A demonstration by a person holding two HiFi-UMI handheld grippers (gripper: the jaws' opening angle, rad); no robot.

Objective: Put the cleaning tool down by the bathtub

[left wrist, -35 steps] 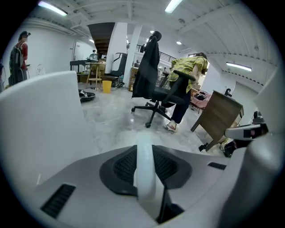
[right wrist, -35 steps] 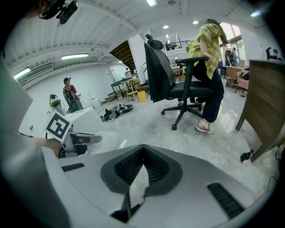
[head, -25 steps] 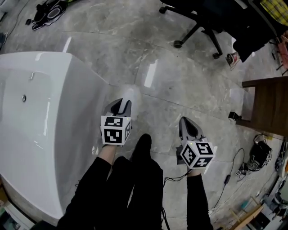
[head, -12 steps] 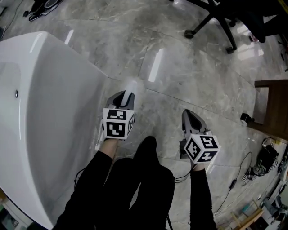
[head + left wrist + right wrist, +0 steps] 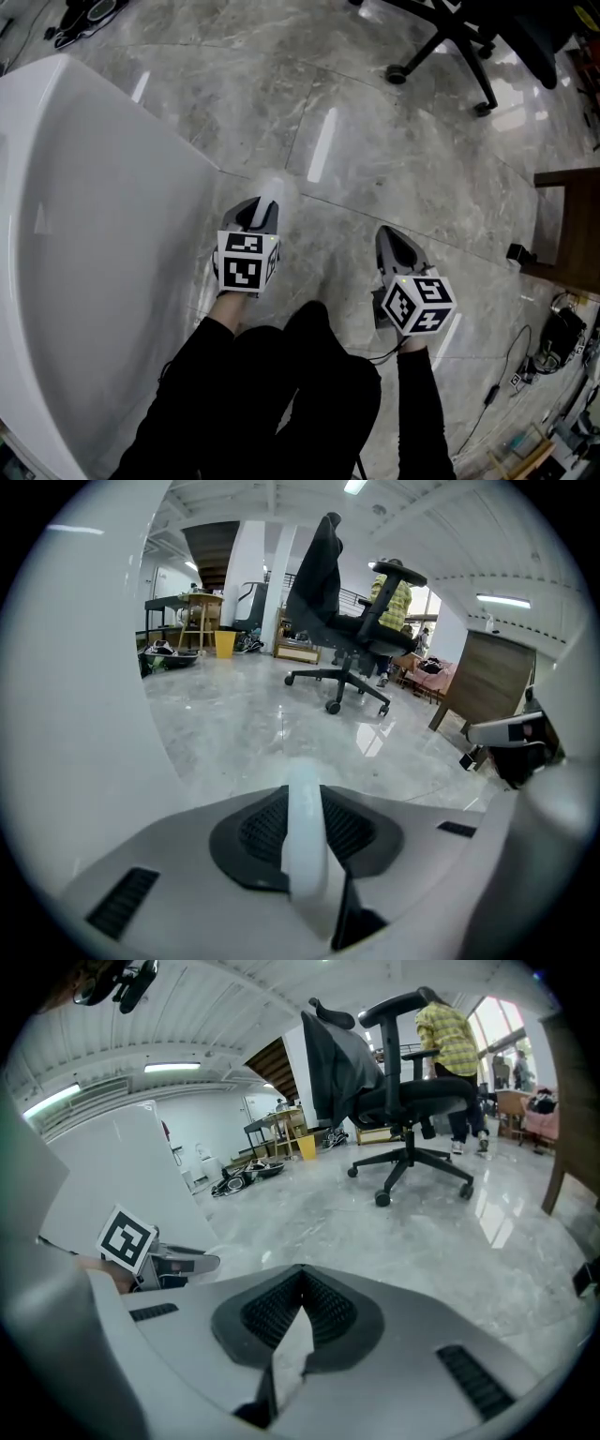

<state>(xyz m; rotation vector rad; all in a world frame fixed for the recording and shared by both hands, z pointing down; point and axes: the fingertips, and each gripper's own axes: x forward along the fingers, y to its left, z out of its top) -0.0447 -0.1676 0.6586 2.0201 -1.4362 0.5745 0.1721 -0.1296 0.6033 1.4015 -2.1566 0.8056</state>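
Note:
The white bathtub [image 5: 84, 234] fills the left of the head view, and its smooth wall [image 5: 84, 724] also rises at the left of the left gripper view. My left gripper [image 5: 260, 212] hangs over the grey marble floor just right of the tub. It is shut on the cleaning tool [image 5: 276, 187], a pale white piece sticking out past its tip. Up close, the tool [image 5: 306, 841] runs between the dark pads. My right gripper [image 5: 391, 242] is further right, shut with nothing in it [image 5: 300, 1277]. The left gripper [image 5: 169, 1265] shows beside the tub in the right gripper view.
A black office chair [image 5: 450, 42] on castors stands at the far right. A brown wooden cabinet [image 5: 572, 225] is at the right edge, with cables and gear [image 5: 553, 337] below it. My black-clad legs and shoe [image 5: 305, 323] are between the grippers.
The head view has swung, so the tub takes up more of the left side. Both grippers stay in much the same place, and the left one still holds the tool.

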